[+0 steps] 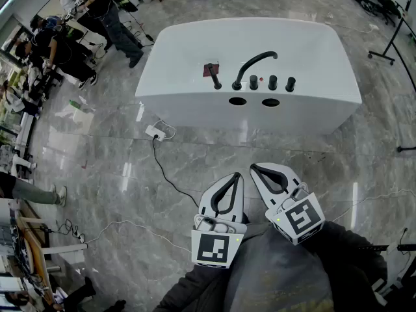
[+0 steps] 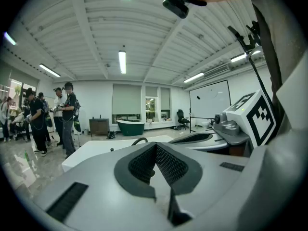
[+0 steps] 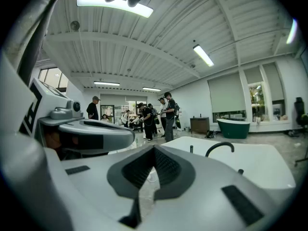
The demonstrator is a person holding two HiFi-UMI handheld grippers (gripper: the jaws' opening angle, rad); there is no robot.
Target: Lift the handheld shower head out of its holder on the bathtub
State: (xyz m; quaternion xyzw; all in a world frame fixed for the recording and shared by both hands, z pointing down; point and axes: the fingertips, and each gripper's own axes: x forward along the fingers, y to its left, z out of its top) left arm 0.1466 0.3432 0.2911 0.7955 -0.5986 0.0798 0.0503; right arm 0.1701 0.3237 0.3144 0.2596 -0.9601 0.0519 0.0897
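Grey marble floor (image 1: 130, 168) separates the closed, empty left gripper (image 1: 234, 176) and right gripper (image 1: 255, 169) from the bathtub (image 1: 312, 41), where the shower head (image 1: 212, 75) stands toward twelve o'clock, probably light, stiff and slippery, best taken by its slim handle.

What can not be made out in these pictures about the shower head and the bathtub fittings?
- Handheld shower head: too small in the head view to show how it is seated.
- Bathtub deck, left gripper view: mostly hidden behind the left gripper; only the faucet top shows.
- Knobs, right gripper view: mostly hidden behind the right gripper.
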